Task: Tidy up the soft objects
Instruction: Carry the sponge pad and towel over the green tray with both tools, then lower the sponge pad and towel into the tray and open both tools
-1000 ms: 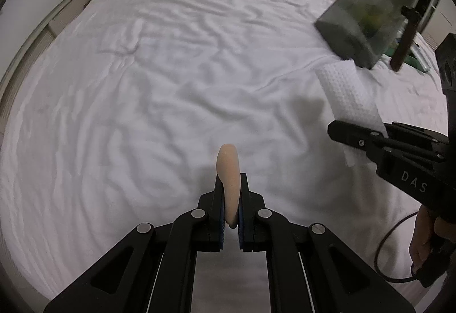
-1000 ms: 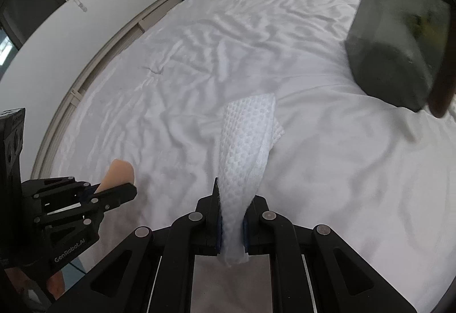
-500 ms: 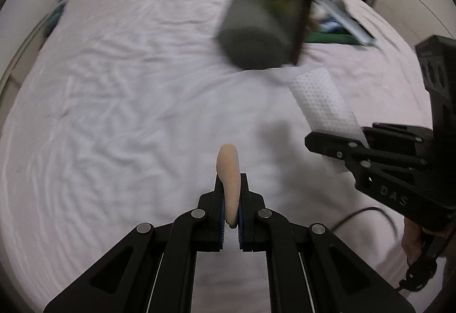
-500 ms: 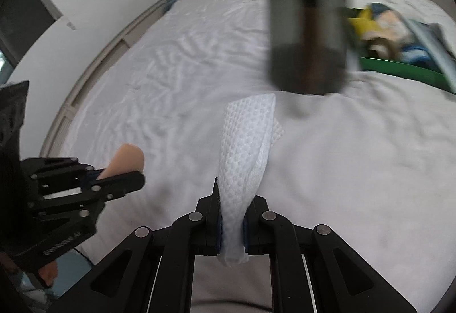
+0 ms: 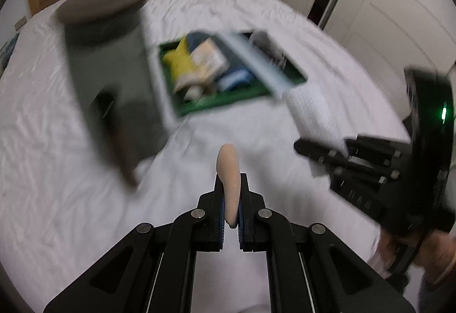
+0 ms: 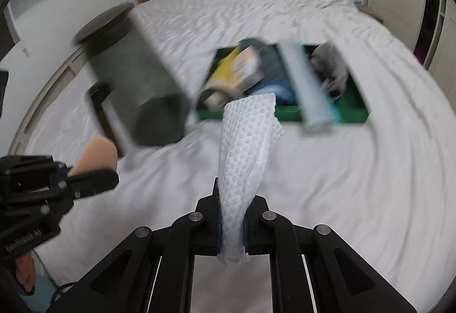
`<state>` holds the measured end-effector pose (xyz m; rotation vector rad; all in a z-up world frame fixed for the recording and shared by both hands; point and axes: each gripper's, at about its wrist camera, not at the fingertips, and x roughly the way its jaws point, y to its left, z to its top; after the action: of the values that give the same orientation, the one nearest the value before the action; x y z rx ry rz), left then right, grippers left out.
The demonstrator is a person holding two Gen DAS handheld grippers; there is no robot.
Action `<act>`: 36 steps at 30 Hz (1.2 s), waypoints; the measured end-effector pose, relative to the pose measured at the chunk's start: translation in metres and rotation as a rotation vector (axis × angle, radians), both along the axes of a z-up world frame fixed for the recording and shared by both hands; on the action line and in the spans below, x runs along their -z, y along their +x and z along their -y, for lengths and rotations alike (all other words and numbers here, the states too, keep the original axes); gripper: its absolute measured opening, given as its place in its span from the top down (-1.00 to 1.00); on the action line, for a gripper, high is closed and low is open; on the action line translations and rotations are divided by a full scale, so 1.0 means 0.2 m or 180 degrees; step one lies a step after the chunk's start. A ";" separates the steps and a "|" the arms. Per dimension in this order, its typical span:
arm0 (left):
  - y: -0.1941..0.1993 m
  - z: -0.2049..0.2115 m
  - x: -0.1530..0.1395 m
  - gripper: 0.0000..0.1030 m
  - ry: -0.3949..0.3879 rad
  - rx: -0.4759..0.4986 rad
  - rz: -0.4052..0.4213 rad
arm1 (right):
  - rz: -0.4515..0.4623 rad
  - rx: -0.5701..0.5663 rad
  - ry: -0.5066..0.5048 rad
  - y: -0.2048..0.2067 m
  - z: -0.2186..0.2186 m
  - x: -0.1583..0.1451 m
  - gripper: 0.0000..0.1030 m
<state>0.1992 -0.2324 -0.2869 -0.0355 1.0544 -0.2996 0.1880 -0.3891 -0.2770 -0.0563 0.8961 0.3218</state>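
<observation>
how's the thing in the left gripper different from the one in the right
The beige pad in the left gripper is smooth, small and stands stiffly upright. The white waffle-textured cloth in the right gripper is bumpy, longer and twists as it rises, its bottom end poking out below the jaws. Both are soft, each clamped between shut jaws above the white bed.

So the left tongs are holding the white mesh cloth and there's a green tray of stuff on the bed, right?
Not quite. The left tongs hold a peach-coloured soft piece; the white mesh cloth is in the right tongs, as both wrist views show. The green tray is on the bed.
</observation>
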 end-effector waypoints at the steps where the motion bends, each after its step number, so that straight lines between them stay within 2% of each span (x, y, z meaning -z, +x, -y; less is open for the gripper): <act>1: 0.07 0.03 -0.01 0.91 -0.0038 -0.0026 0.0026 | 0.0043 0.0025 -0.0003 0.05 0.05 -0.02 0.82; 4: 0.29 0.14 -0.02 0.90 -0.0140 -0.0092 0.0125 | 0.0144 0.0100 0.0009 0.20 0.13 -0.05 0.82; 8: 0.58 0.24 -0.01 0.90 -0.0118 -0.0174 0.0250 | 0.0244 0.0111 -0.0062 0.42 0.19 -0.07 0.82; 12: 0.83 0.31 0.02 0.90 -0.0065 -0.0265 0.0330 | 0.0223 0.0099 -0.0179 0.59 0.23 -0.01 0.82; 16: 1.04 0.35 0.10 0.90 -0.0080 -0.0403 0.0240 | 0.0133 0.0090 -0.0147 0.74 0.23 0.07 0.82; 21: 1.18 0.37 0.15 0.90 -0.0025 -0.0490 0.0186 | 0.0068 -0.0022 -0.0066 0.85 0.18 0.14 0.82; 30: 1.41 0.37 0.22 0.90 0.0104 -0.0669 0.0031 | -0.0037 -0.0198 -0.0106 1.05 0.11 0.26 0.81; 36: 1.47 0.39 0.26 0.90 0.0190 -0.0720 -0.0043 | -0.0095 -0.0270 -0.0164 1.11 0.07 0.29 0.81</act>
<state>0.4940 -0.3098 -0.3389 -0.1025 1.0614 -0.0634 0.4108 -0.4037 -0.3349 -0.1377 0.9331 0.3794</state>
